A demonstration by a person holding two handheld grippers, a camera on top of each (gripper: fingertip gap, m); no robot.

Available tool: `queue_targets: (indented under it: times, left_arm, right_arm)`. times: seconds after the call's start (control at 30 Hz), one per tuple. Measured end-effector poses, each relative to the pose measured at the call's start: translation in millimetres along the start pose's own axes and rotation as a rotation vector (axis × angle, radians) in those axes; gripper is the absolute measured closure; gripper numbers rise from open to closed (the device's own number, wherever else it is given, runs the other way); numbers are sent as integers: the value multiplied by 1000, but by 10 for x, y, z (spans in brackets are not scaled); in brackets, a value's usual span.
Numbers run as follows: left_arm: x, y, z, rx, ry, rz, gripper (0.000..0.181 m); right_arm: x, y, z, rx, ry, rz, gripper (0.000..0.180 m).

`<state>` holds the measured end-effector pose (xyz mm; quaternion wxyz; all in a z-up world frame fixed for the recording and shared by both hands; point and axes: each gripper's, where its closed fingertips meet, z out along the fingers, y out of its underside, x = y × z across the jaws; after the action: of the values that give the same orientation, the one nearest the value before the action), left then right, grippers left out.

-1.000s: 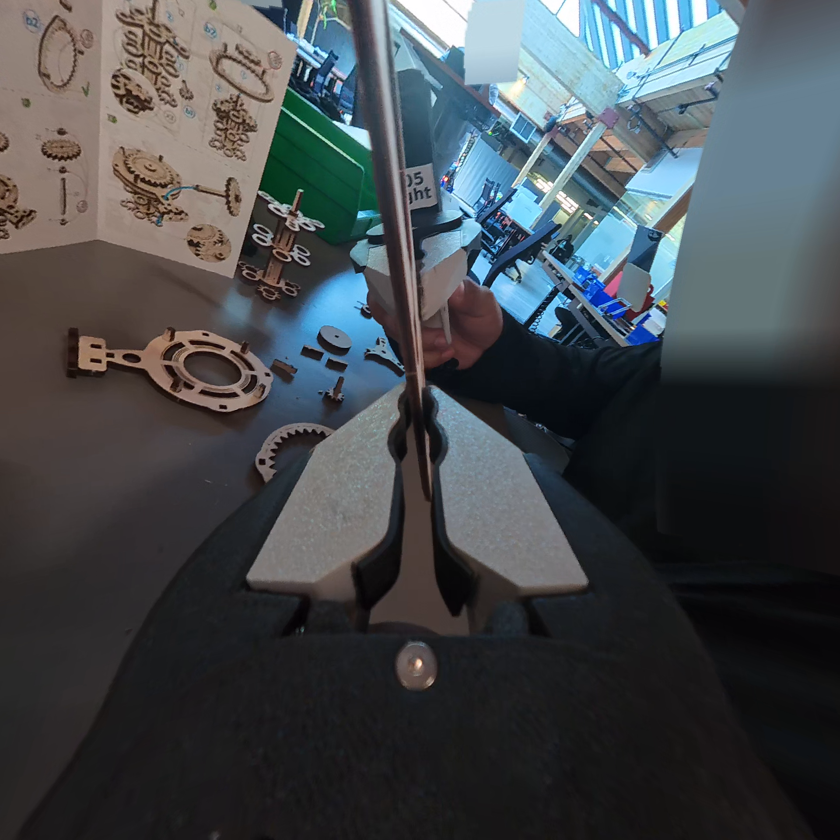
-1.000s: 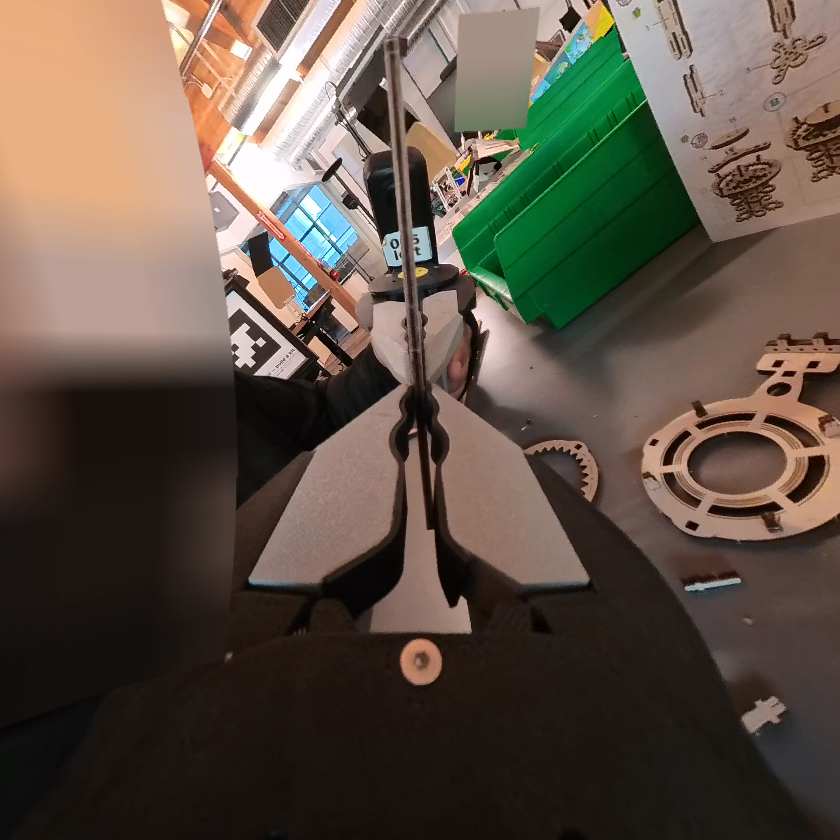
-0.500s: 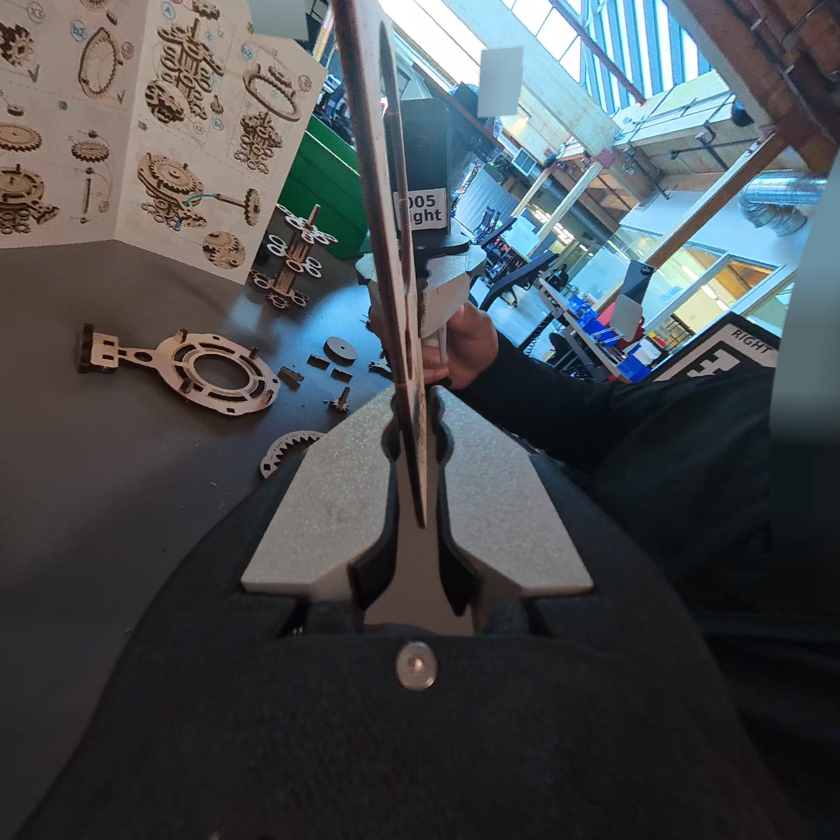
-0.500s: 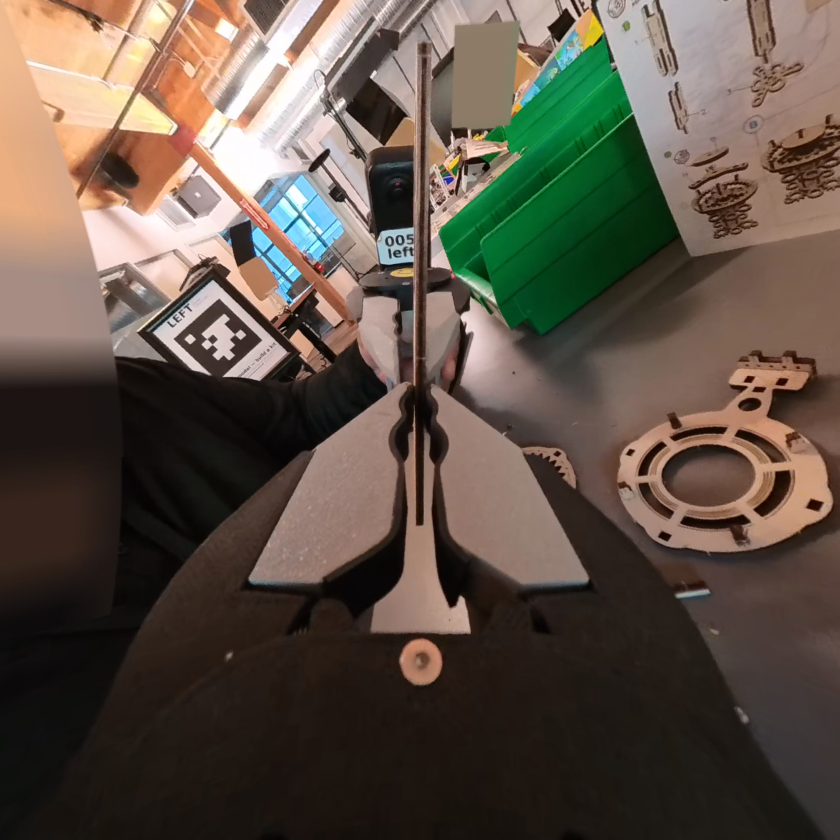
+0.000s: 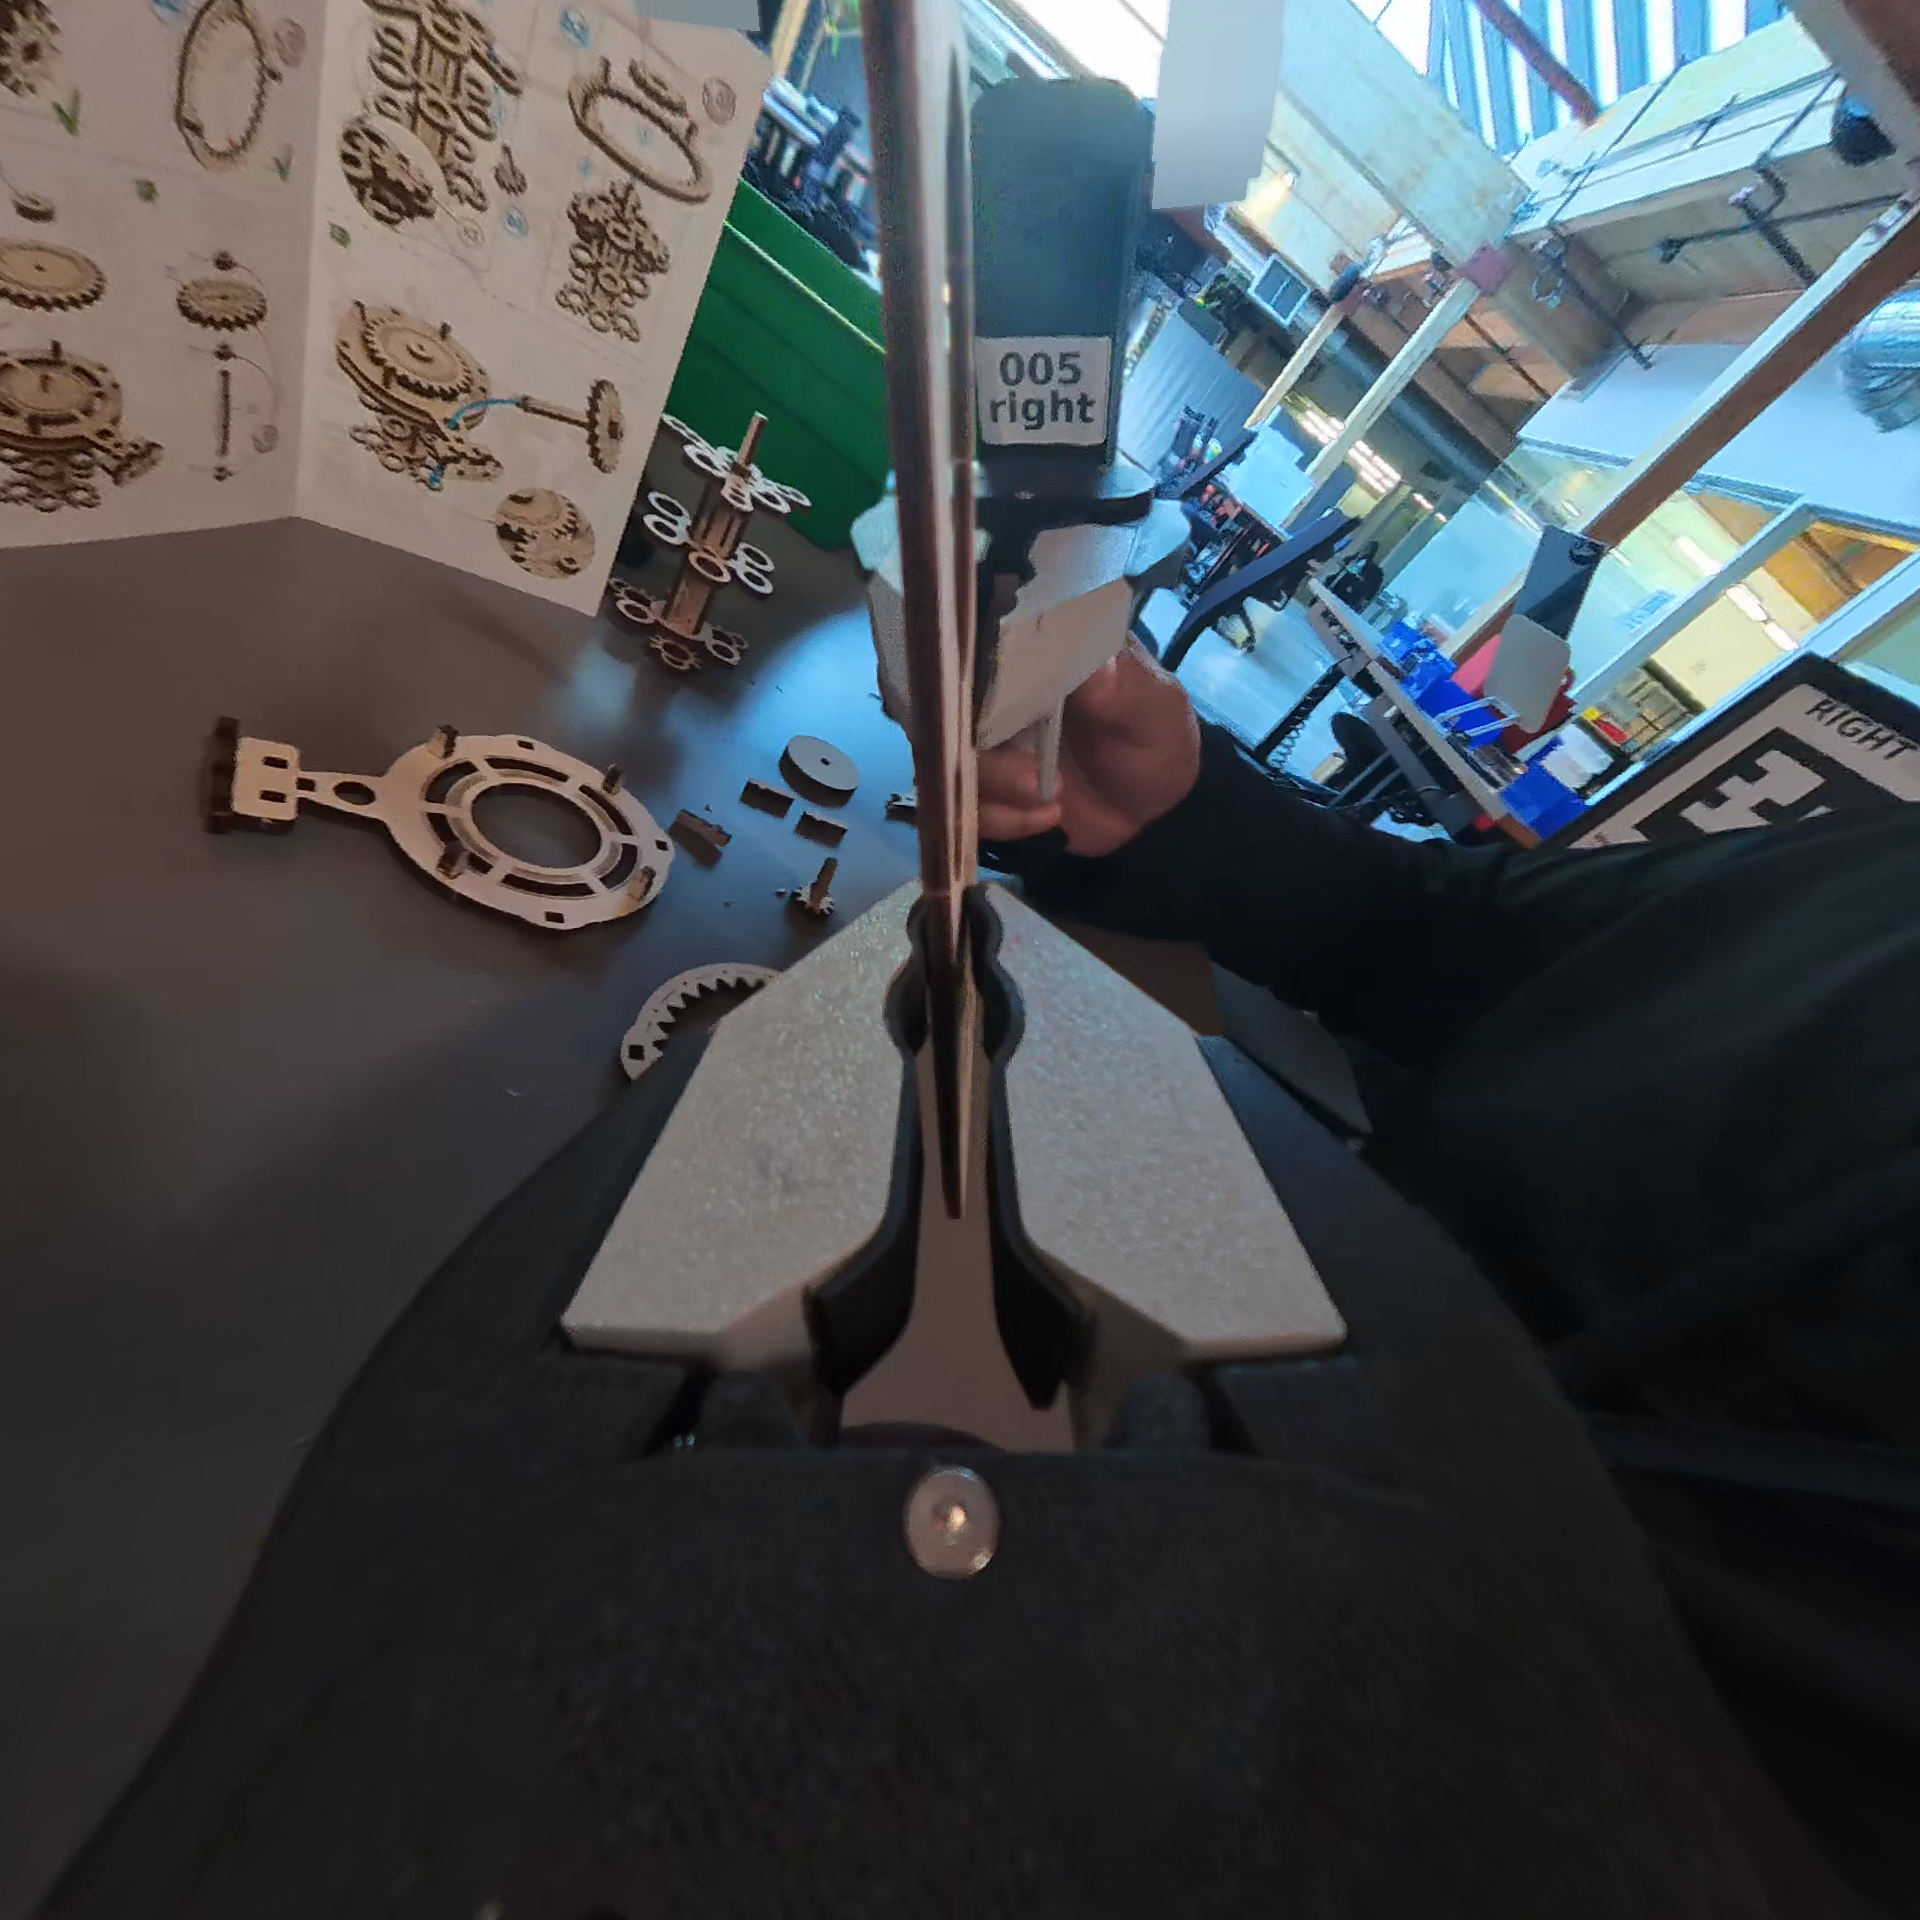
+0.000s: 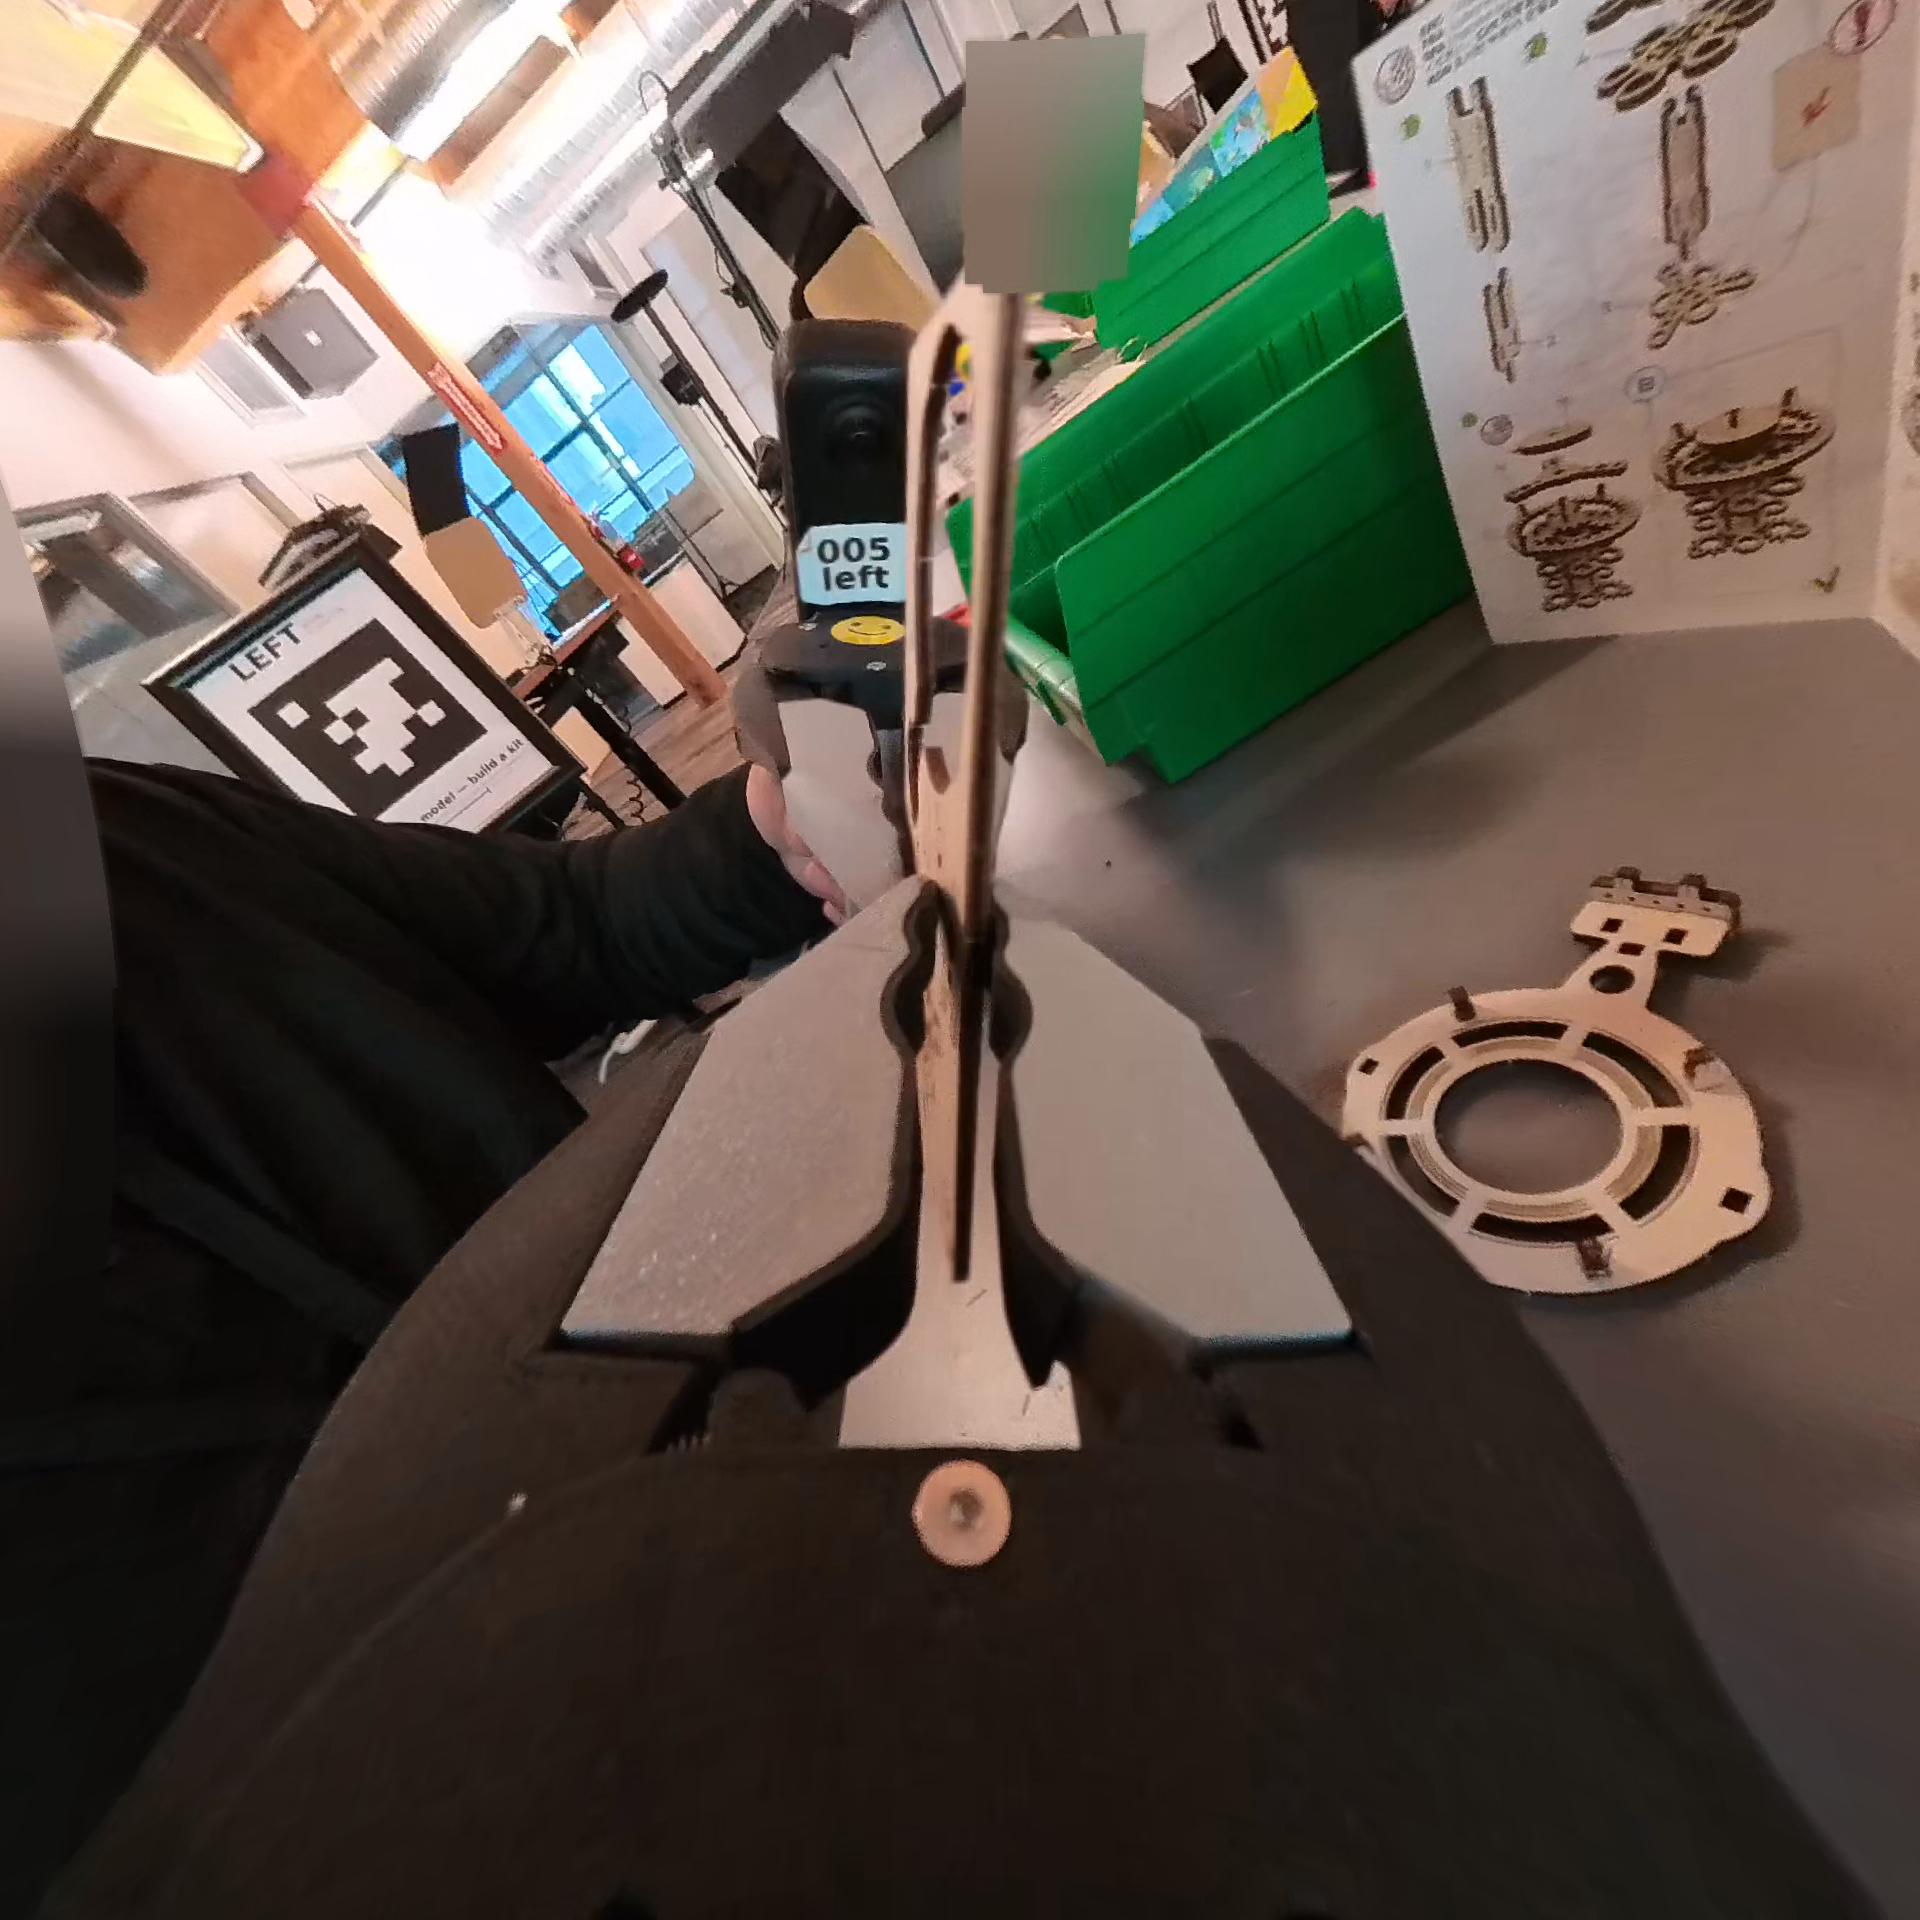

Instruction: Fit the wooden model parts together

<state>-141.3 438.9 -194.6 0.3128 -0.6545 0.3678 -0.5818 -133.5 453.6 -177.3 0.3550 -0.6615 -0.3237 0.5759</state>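
Note:
A thin flat wooden sheet [image 5: 928, 436] stands upright above the dark table, seen almost edge-on. My left gripper [image 5: 951, 920] is shut on its near edge. In the right wrist view the same sheet [image 6: 977, 623] shows a long cut-out slot, and my right gripper [image 6: 958, 920] is shut on its opposite edge. The two grippers face each other across the sheet: the right one [image 5: 1023, 644] shows beyond it in the left wrist view, the left one [image 6: 831, 769] in the right wrist view. A wooden ring plate with a tab [image 5: 499, 821] [image 6: 1558, 1132] lies flat on the table.
A toothed ring segment [image 5: 686, 1013], a small disc [image 5: 819, 764] and several small loose pieces lie near the ring plate. A small built stand [image 5: 712, 551] stands by the folded instruction sheet [image 5: 312, 260] [image 6: 1662, 312]. Green bins [image 6: 1247, 499] stand at the back. The grippers are tip to tip, or close to it.
The sheet has turned a little between the grippers, so its face and slot now show in the right wrist view. Both grippers have shifted slightly and stay shut on it.

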Motion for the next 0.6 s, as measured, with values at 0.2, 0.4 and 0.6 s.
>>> queue_targets:
  times: [0.2, 0.4, 0.6]
  left_arm:
    - [-9, -77, -36, 47, 0, 1, 181]
    - [8, -100, -42, 61, 7, 2, 181]
    - [-84, -80, -24, 49, -71, 39, 181]
  right_arm:
    - [-11, 20, 23, 11, -42, 57, 178]
    - [-29, 24, 28, 12, -67, 81, 179]
    - [123, 45, 39, -6, 68, 3, 165]
